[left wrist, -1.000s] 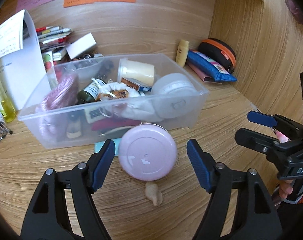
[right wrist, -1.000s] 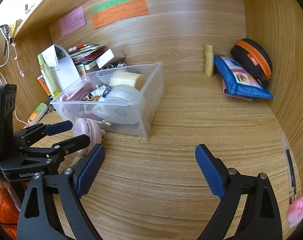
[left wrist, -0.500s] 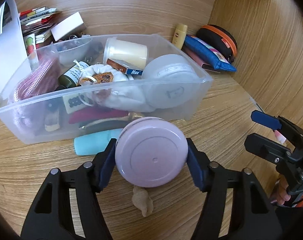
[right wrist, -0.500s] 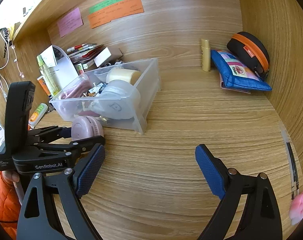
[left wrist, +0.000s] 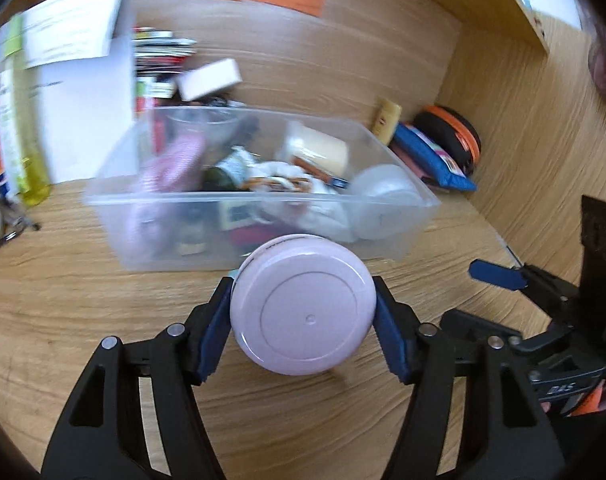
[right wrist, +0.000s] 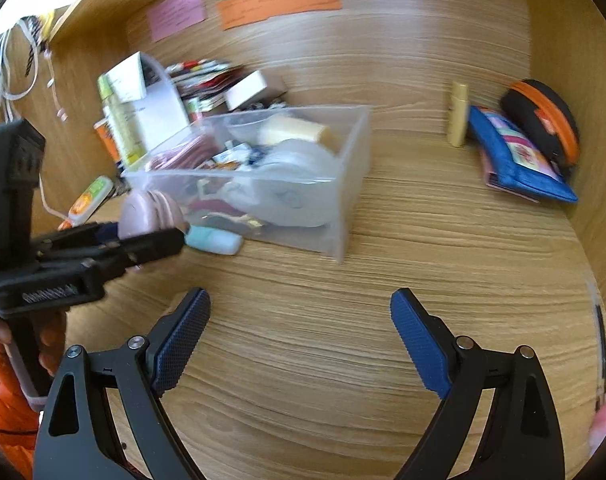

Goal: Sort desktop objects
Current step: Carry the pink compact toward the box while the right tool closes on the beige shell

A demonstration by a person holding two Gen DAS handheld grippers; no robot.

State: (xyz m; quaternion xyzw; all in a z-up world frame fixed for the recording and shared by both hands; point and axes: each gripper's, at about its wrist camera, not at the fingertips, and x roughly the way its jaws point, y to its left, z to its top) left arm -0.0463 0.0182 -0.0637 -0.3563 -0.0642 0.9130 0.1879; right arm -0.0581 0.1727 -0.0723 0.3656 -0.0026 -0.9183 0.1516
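both blue pads of the left gripper [left wrist: 301,326] clamp the pink round jar [left wrist: 301,306]; right gripper [right wrist: 299,340] gapes empty.

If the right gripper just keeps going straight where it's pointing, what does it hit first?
Probably bare wooden desk: the right gripper is open, tilted down at empty wood. The clear bin lies farther ahead, slightly left.

Pink jar [left wrist: 301,306]: round, pale pink, flat lid with raised ring — tilted, lid facing camera, clear of the desk, just in front of bin.
Clear bin [left wrist: 115,200]: translucent plastic, upright on wooden desk — crowded with small items.
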